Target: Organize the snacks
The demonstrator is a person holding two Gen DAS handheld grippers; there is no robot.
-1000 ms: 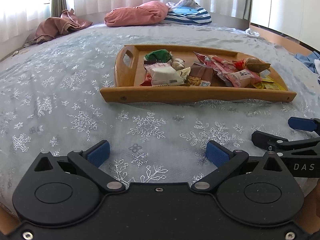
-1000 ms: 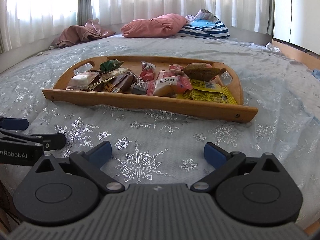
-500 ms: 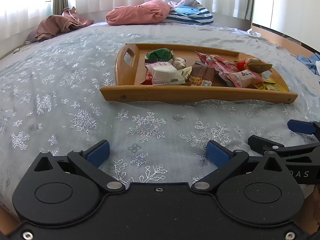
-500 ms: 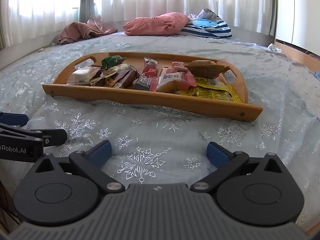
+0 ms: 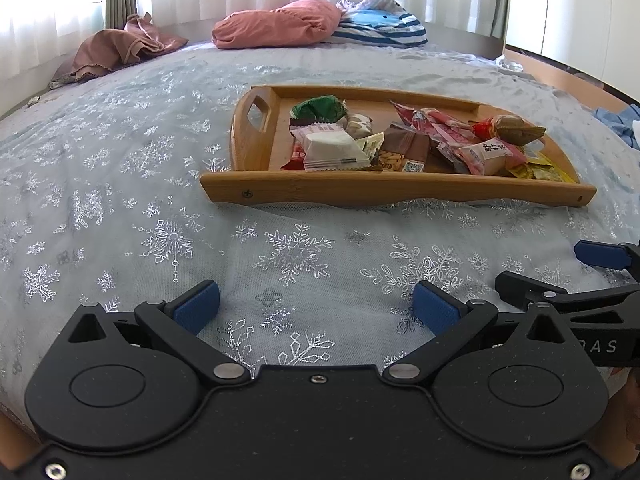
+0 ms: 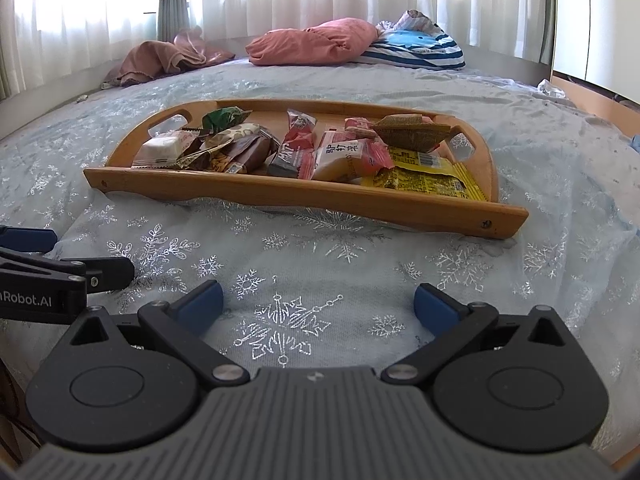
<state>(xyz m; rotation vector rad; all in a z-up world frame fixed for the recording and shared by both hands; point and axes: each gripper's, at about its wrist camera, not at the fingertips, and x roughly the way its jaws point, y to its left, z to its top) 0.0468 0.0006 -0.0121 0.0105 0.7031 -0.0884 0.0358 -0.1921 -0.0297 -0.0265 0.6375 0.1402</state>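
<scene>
Side by side, left gripper (image 5: 316, 306) and right gripper (image 6: 318, 304) hover spread and unladen short of the tray (image 6: 304, 196)

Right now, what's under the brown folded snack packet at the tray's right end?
The brown folded snack packet lies on red wrappers and over a yellow flat packet in the wooden tray. Whatever is directly beneath it is covered.

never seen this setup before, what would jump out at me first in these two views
A wooden tray heaped with wrapped snacks sits mid-bed on a pale blue snowflake bedspread; a yellow packet lies at its right end and a green one toward the far left. Both grippers, left gripper and right gripper, hang open and empty in front of the tray. Far behind, a pink pillow lies by the curtains.
</scene>
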